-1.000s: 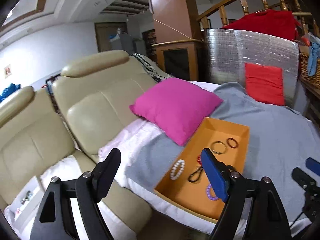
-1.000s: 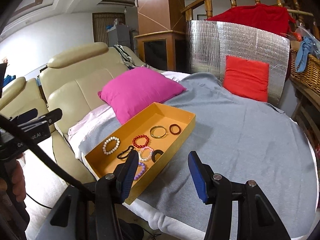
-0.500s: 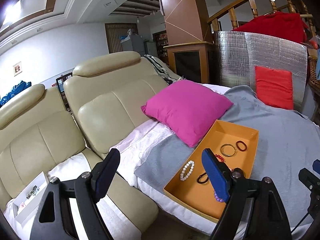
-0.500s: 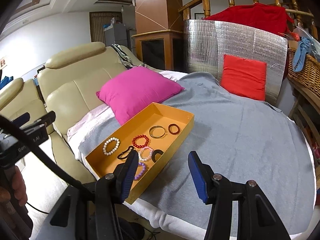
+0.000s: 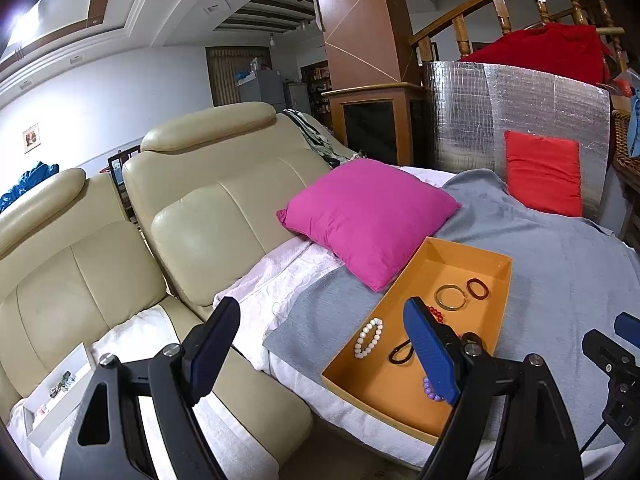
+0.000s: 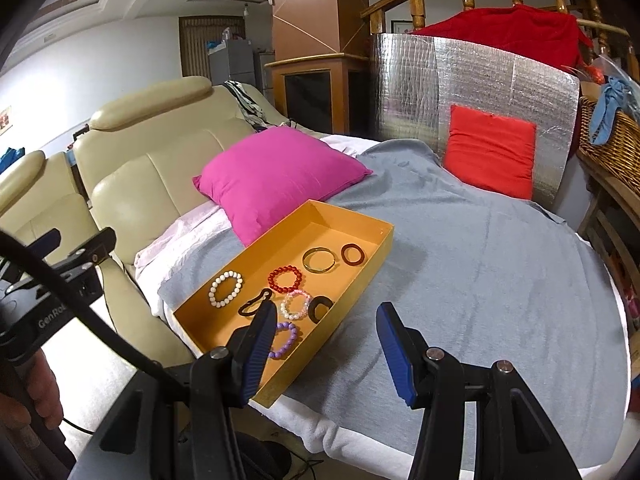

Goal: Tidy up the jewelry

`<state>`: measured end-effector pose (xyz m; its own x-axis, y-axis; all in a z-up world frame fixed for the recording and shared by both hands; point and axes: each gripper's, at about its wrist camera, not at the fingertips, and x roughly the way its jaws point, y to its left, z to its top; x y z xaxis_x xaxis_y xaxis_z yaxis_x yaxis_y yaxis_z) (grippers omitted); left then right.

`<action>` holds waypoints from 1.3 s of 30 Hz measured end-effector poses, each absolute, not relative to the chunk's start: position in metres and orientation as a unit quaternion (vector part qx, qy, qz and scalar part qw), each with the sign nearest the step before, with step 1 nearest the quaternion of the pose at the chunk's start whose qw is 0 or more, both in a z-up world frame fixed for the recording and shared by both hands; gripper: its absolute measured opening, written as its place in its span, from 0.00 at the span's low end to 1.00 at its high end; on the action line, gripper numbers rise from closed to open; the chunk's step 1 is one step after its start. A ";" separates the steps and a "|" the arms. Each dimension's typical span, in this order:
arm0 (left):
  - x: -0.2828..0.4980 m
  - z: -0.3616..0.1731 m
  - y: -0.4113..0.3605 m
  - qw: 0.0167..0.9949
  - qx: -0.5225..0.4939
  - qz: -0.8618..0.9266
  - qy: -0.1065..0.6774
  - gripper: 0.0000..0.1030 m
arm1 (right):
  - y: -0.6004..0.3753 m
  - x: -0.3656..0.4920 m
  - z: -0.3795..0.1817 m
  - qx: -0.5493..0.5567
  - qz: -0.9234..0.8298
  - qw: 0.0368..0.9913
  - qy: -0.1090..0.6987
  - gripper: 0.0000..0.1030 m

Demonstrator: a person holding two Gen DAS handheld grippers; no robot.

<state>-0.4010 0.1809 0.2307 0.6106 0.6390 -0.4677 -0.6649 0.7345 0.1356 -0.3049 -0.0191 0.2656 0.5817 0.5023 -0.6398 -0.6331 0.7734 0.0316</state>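
An orange tray (image 6: 320, 220) lies on the grey blanket near its front left corner. In it are a white bead bracelet (image 6: 226, 288), a red bead bracelet (image 6: 285, 279), a gold bangle (image 6: 319, 260), a dark red ring (image 6: 353, 253), a pink bracelet (image 6: 295, 305), a black ring (image 6: 320, 308), a purple bracelet (image 6: 284, 340) and a black hair tie (image 6: 254, 304). My right gripper (image 6: 326, 344) hovers open over the tray's near right edge, holding nothing. My left gripper (image 5: 320, 344) stands wide open and holds nothing, left of the tray (image 5: 460, 268), above the gap beside the sofa.
A pink pillow (image 5: 368, 220) lies behind the tray and a red cushion (image 6: 490, 152) leans on a silver foil panel. A beige leather sofa (image 5: 224, 216) is at the left, with a white box (image 5: 56, 388) of small jewelry on its seat. A wicker basket (image 6: 608, 140) stands at the far right.
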 end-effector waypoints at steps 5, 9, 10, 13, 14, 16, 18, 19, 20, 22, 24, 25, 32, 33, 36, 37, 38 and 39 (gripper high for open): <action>-0.401 0.230 0.181 0.896 -0.028 0.364 0.253 0.82 | -0.017 -0.304 0.265 -0.100 0.318 0.884 0.327 0.54; -0.401 0.229 0.181 0.896 -0.029 0.362 0.256 0.82 | -0.016 -0.302 0.265 -0.098 0.317 0.884 0.329 0.54; -0.400 0.229 0.182 0.896 -0.028 0.362 0.256 0.82 | -0.016 -0.302 0.264 -0.098 0.316 0.884 0.329 0.54; -0.400 0.228 0.181 0.896 -0.028 0.359 0.258 0.82 | -0.016 -0.302 0.264 -0.097 0.316 0.884 0.330 0.54; -0.399 0.228 0.181 0.897 -0.028 0.358 0.259 0.82 | -0.015 -0.302 0.264 -0.097 0.316 0.884 0.330 0.54; -0.399 0.228 0.181 0.897 -0.028 0.358 0.259 0.82 | -0.016 -0.301 0.264 -0.097 0.315 0.885 0.330 0.54; -0.399 0.228 0.182 0.897 -0.029 0.357 0.259 0.82 | -0.016 -0.300 0.264 -0.097 0.315 0.885 0.330 0.54; -0.399 0.228 0.182 0.897 -0.030 0.358 0.260 0.82 | -0.016 -0.300 0.264 -0.097 0.315 0.885 0.330 0.54; -0.399 0.227 0.183 0.896 -0.029 0.358 0.260 0.82 | -0.016 -0.300 0.264 -0.097 0.314 0.885 0.330 0.54; -0.399 0.227 0.183 0.896 -0.030 0.357 0.261 0.82 | -0.016 -0.299 0.264 -0.097 0.314 0.885 0.330 0.54; -0.399 0.226 0.183 0.896 -0.030 0.357 0.262 0.82 | -0.015 -0.298 0.264 -0.098 0.313 0.885 0.330 0.54; -0.399 0.226 0.184 0.896 -0.030 0.357 0.262 0.82 | -0.014 -0.298 0.264 -0.098 0.313 0.885 0.330 0.54; -0.397 0.222 0.189 0.895 -0.035 0.354 0.267 0.82 | -0.010 -0.296 0.262 -0.100 0.312 0.885 0.332 0.54; -0.397 0.221 0.189 0.895 -0.035 0.354 0.268 0.82 | -0.010 -0.295 0.261 -0.101 0.312 0.884 0.332 0.54; -0.397 0.220 0.191 0.895 -0.035 0.355 0.269 0.82 | -0.009 -0.293 0.261 -0.101 0.312 0.884 0.333 0.54; -0.397 0.220 0.191 0.895 -0.036 0.355 0.269 0.82 | -0.009 -0.294 0.261 -0.101 0.312 0.884 0.333 0.54; -0.397 0.220 0.192 0.895 -0.036 0.355 0.269 0.82 | -0.009 -0.294 0.261 -0.101 0.312 0.884 0.333 0.54; -0.397 0.220 0.192 0.895 -0.037 0.355 0.270 0.82 | -0.008 -0.293 0.260 -0.101 0.312 0.884 0.334 0.54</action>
